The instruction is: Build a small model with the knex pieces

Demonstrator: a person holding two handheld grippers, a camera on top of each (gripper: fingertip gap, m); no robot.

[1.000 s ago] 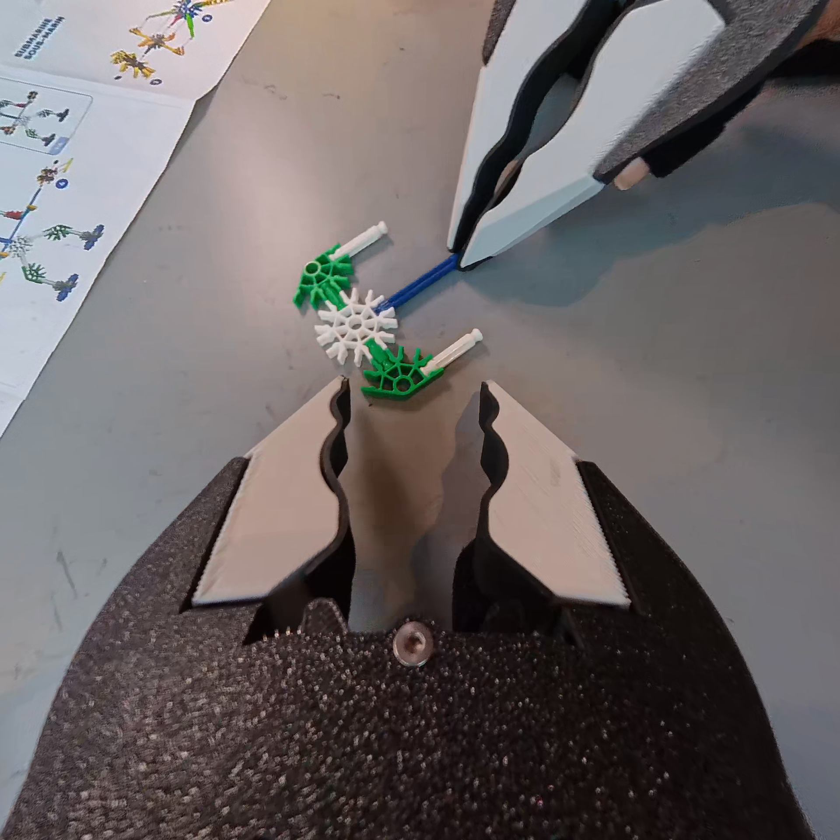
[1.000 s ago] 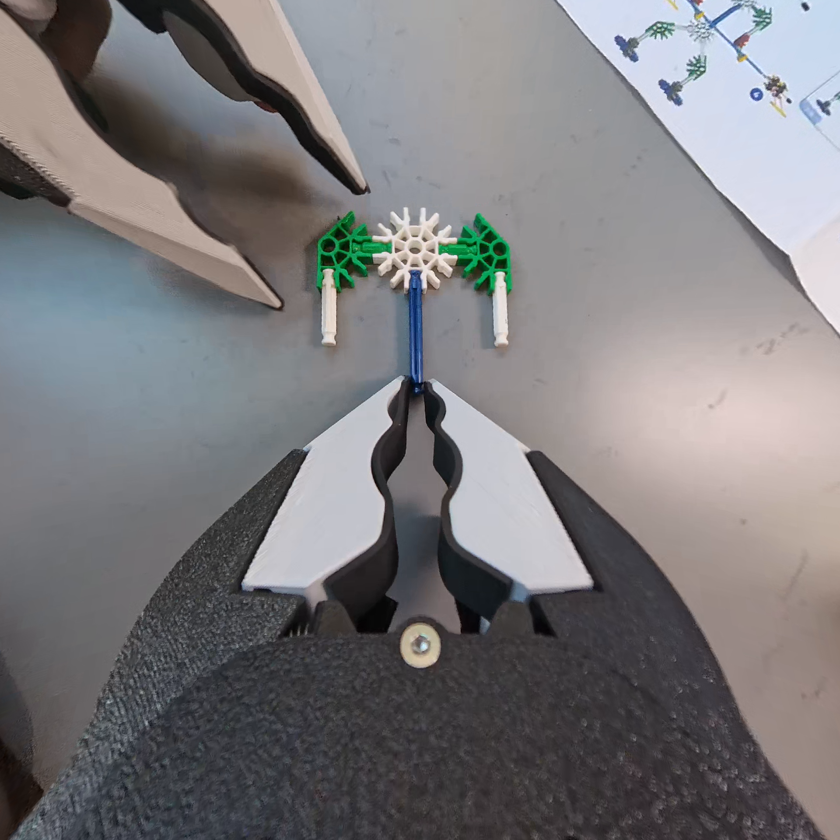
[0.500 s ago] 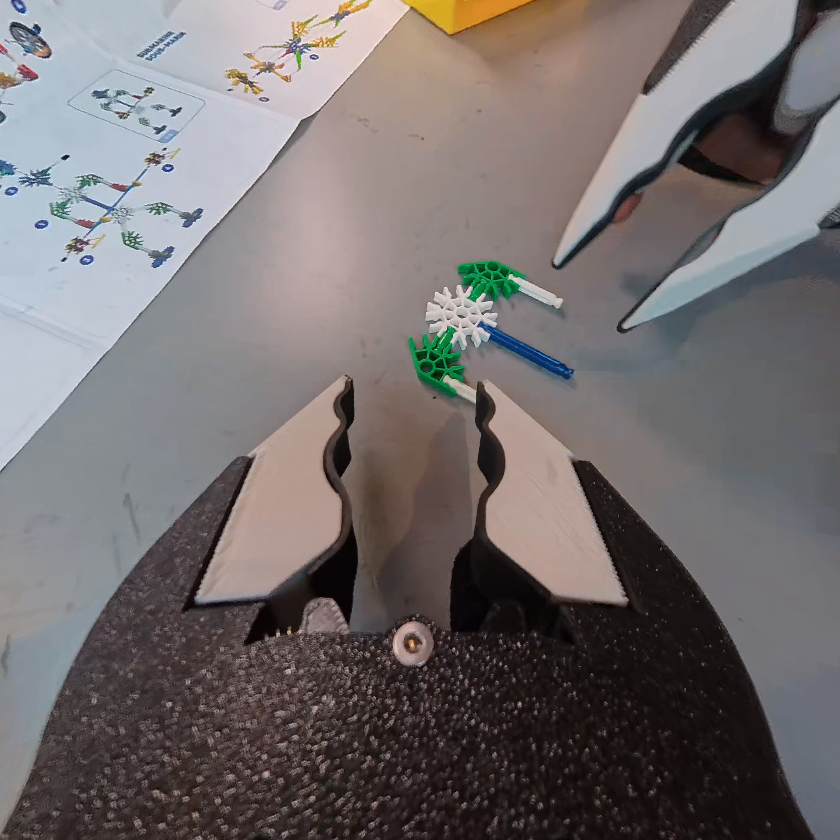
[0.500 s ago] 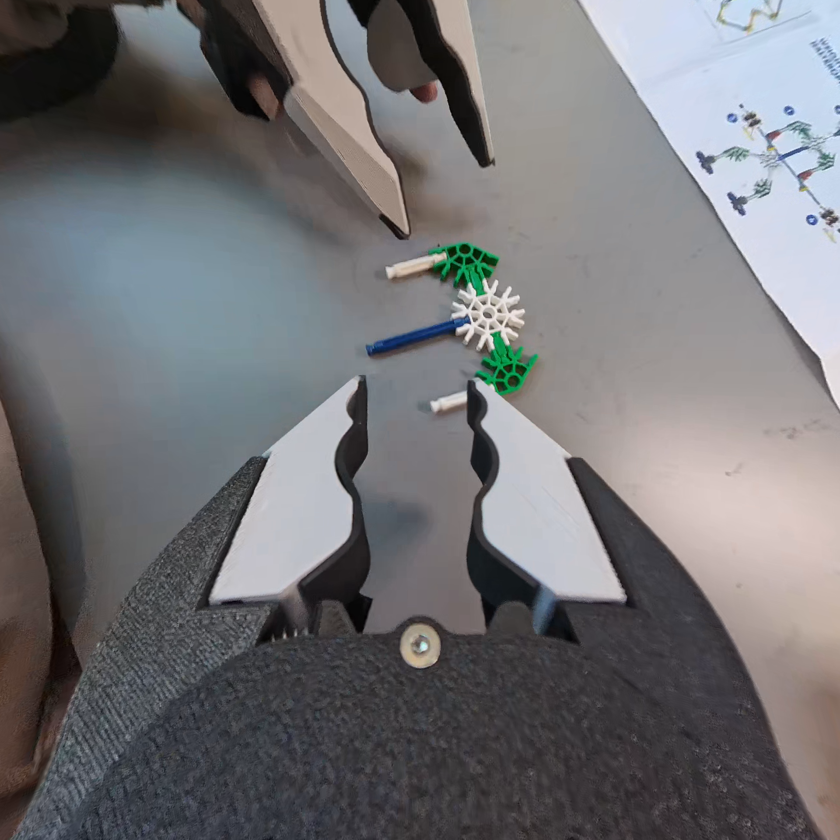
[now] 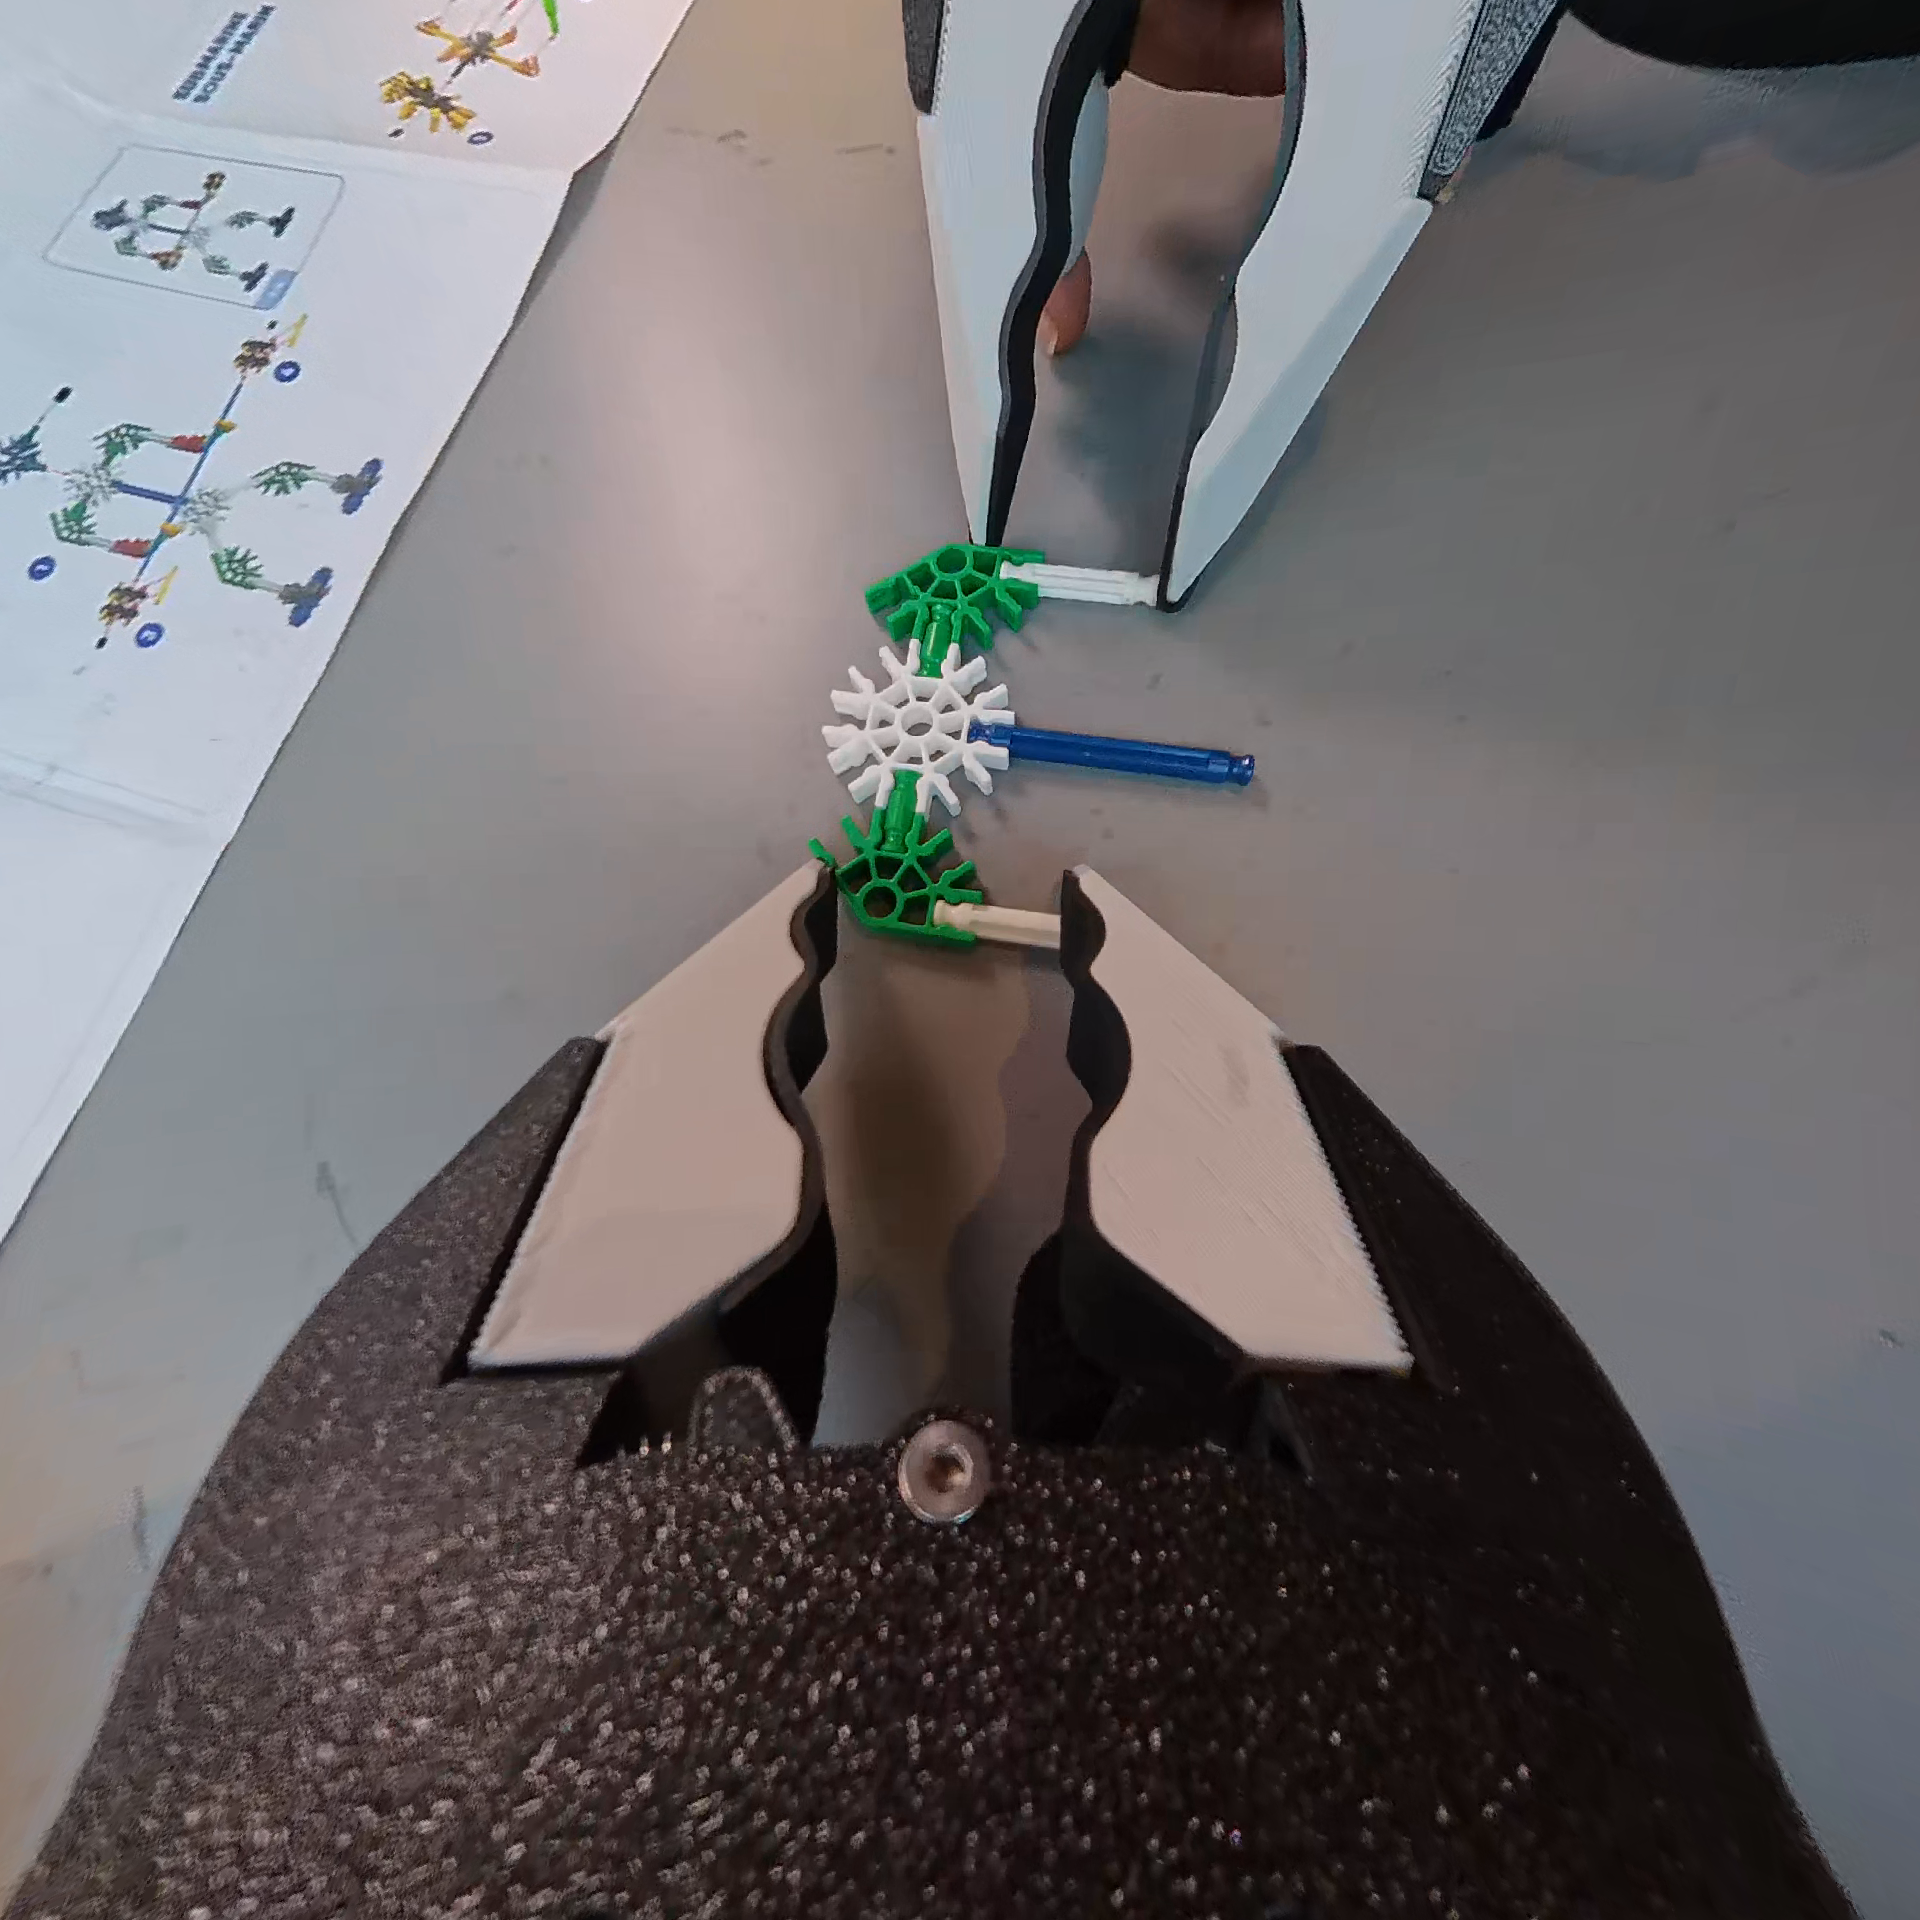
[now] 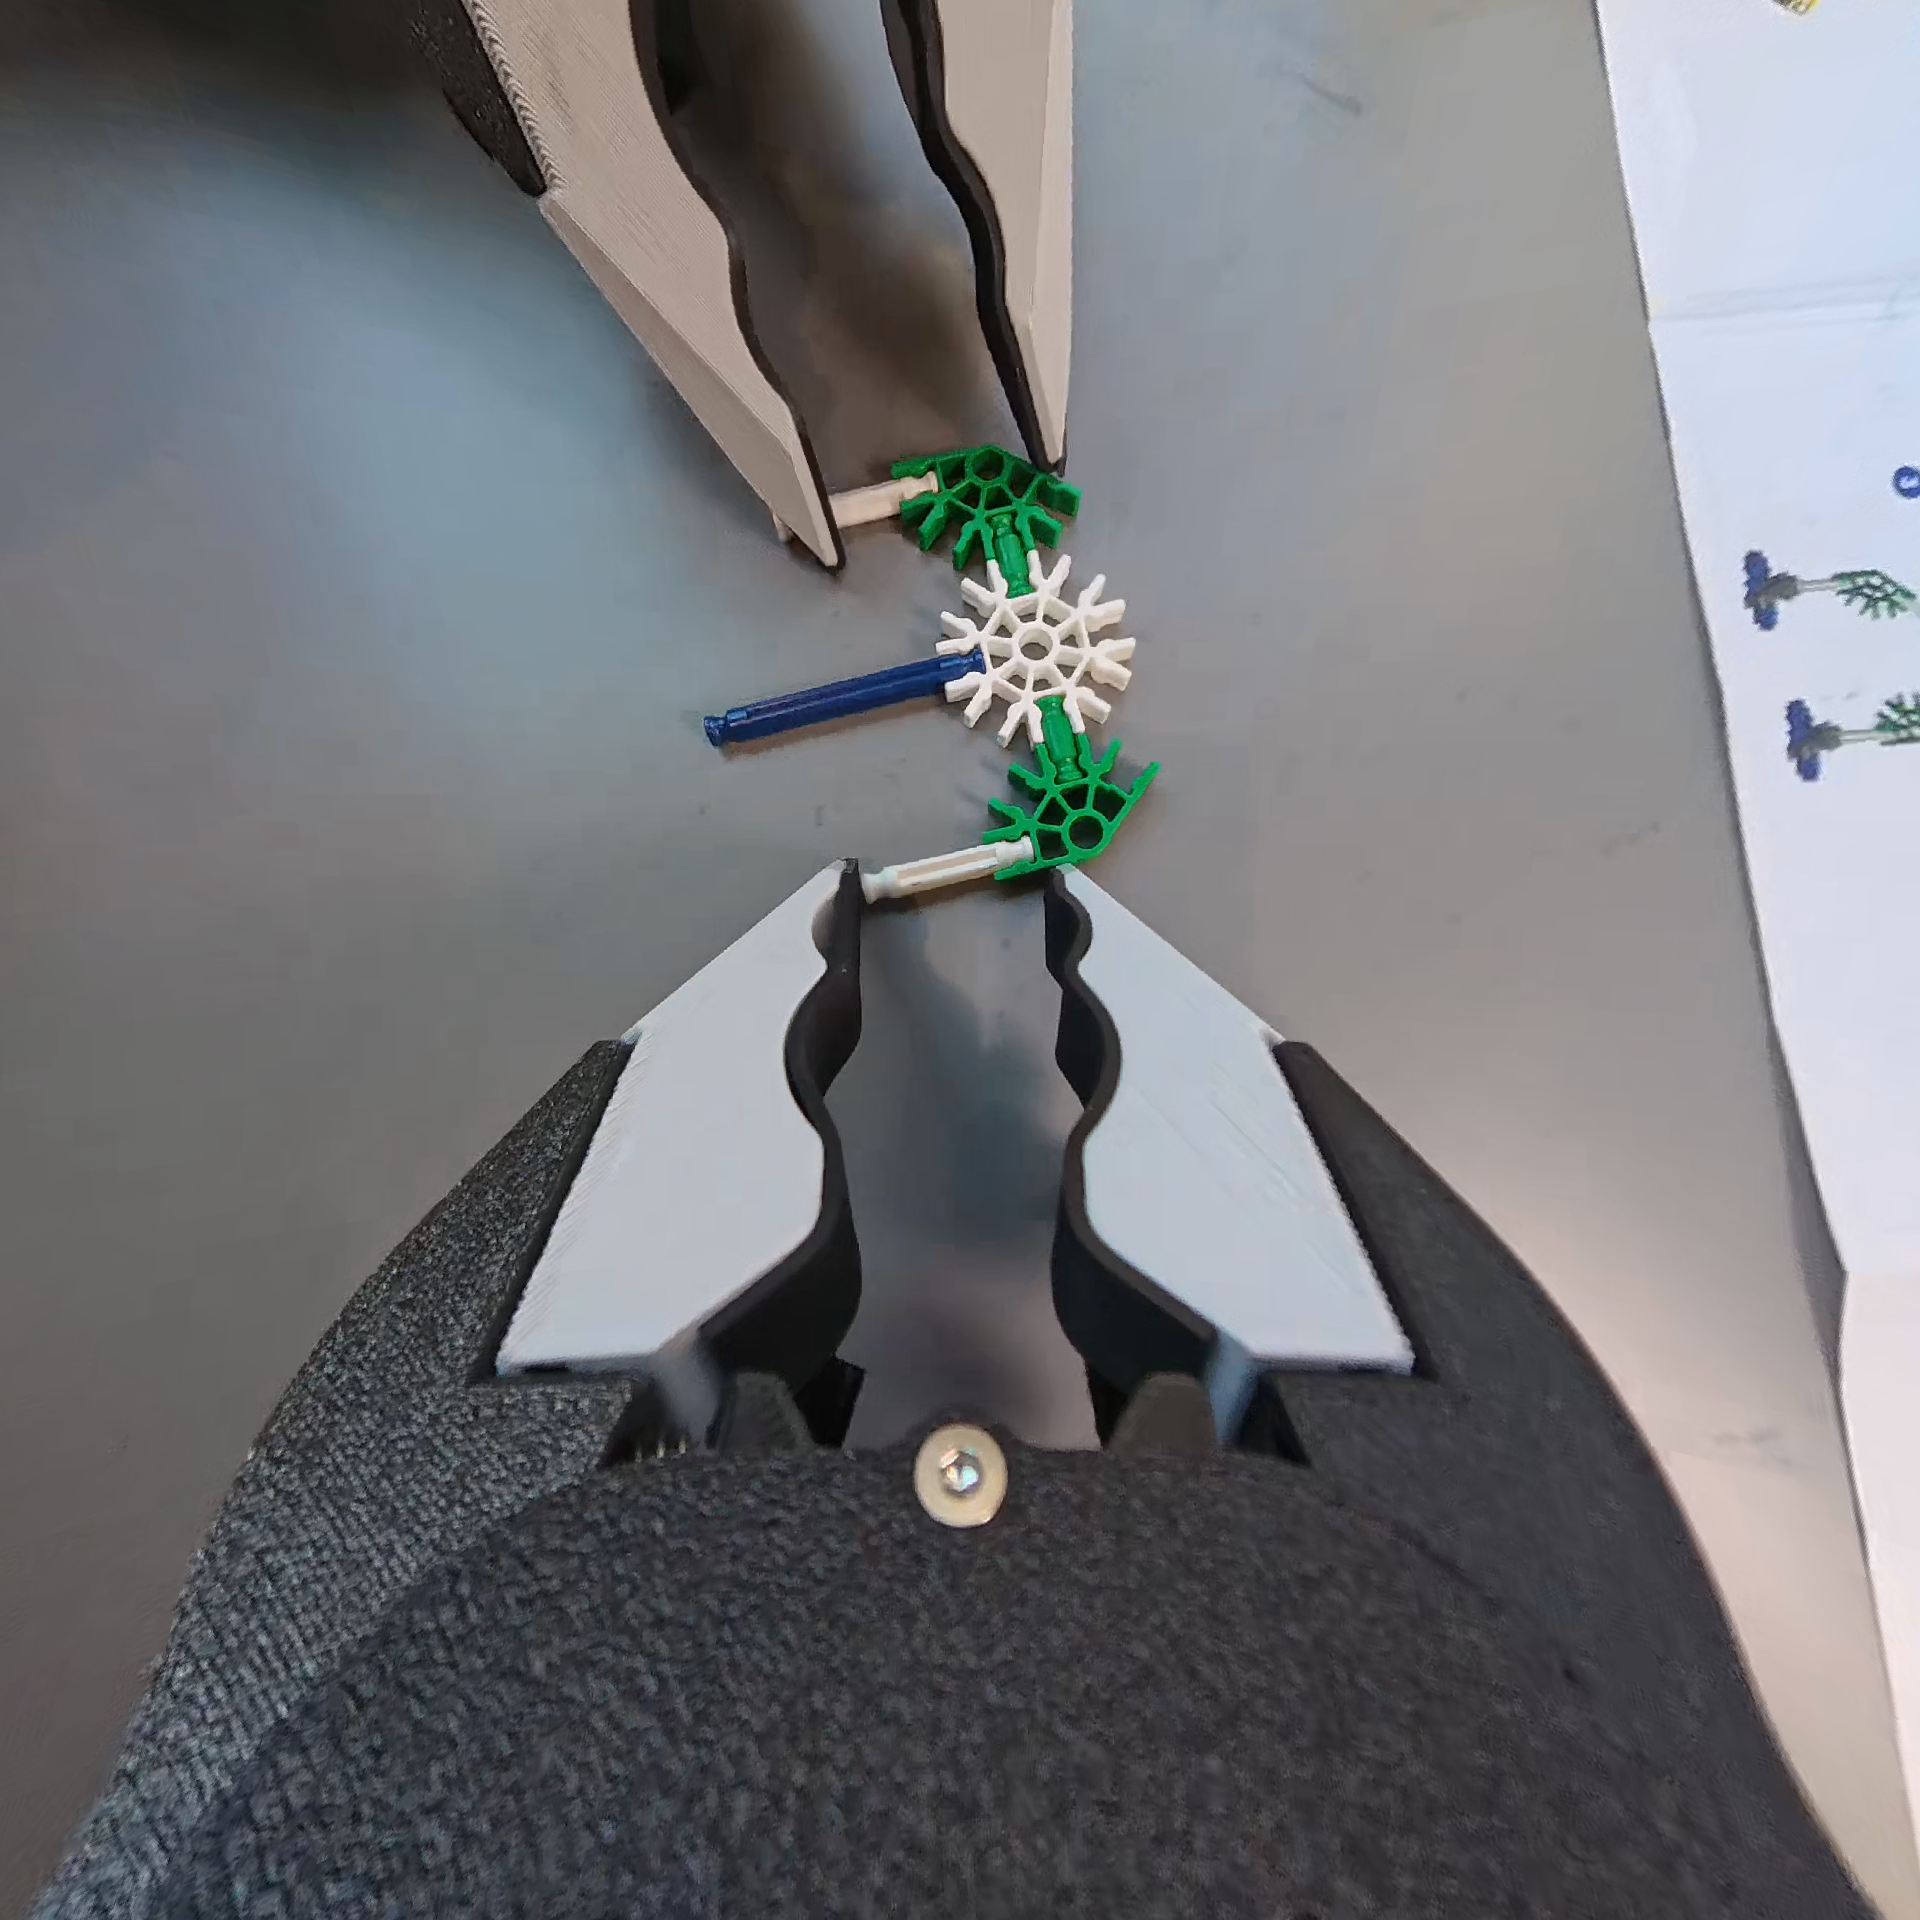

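Left wrist view: left gripper (image 5: 948,902), jaws open, brackets the near green connector (image 5: 906,888) and its white rod (image 5: 1003,922) on the worktop (image 5: 1558,831); closing squarely would avoid twisting.

Right wrist view: right gripper (image 6: 951,883), jaws open and empty, straddles the other white rod (image 6: 940,868).

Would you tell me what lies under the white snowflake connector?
Only the bare grey table shows beneath the white snowflake connector, which lies flat on it; the spot directly underneath is covered.
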